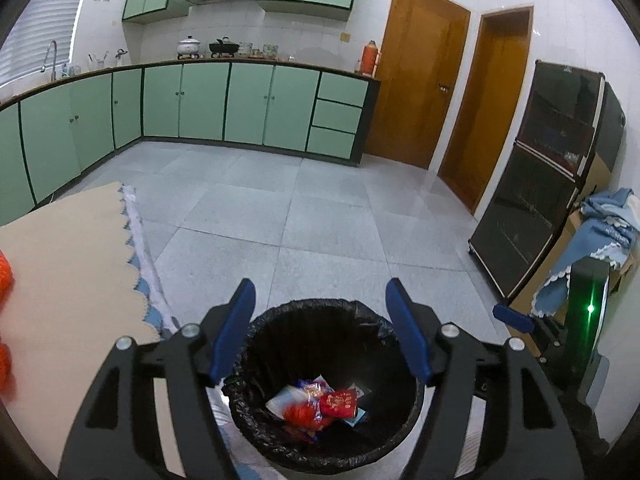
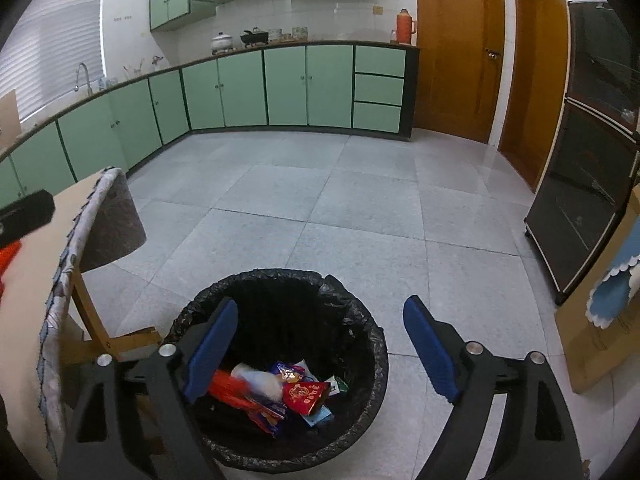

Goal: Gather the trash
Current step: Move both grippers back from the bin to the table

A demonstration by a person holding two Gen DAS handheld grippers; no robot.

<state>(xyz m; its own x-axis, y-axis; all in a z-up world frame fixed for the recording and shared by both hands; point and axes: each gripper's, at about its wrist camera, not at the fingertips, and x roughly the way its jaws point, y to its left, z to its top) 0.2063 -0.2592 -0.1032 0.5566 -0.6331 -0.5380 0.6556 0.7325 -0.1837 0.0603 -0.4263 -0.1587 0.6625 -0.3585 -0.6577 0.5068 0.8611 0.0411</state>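
Left tongs (image 1: 322, 320): two blue pads, jaws apart, nothing between them, poised over the bin. Right tongs (image 2: 320, 334): two blue pads, jaws apart and empty, over the same bin; its left pad stands over the bin's mouth, its right pad over the floor just beside the rim.

Bin (image 1: 316, 308): one, round, lined with a black plastic bag (image 2: 360, 336) crimped over the rim, standing on the grey tiled floor (image 1: 332, 224) just beside the desk (image 1: 68, 248). In both wrist views it lies below and between the pads.

Trash (image 1: 320, 404): a loose heap on the bottom of the bin, well below the pads. Countable pieces: one red packet with gold characters (image 2: 305, 396), too small to read; one orange-red mesh or wrapper, blurred (image 1: 300, 414); one white piece, blurred (image 2: 260, 382); several blue and white wrappers, number not certain. No brand legible.

Desk: one, tan top, with a patterned cloth edging (image 1: 134, 240) hanging off its side. Orange-red items (image 1: 5, 280) lie at its far left edge, blurred.

Surroundings: green cabinets (image 1: 200, 100); two wooden doors (image 1: 420, 76); one dark glass cabinet (image 1: 548, 184); one red flask (image 2: 405, 26) on the counter.
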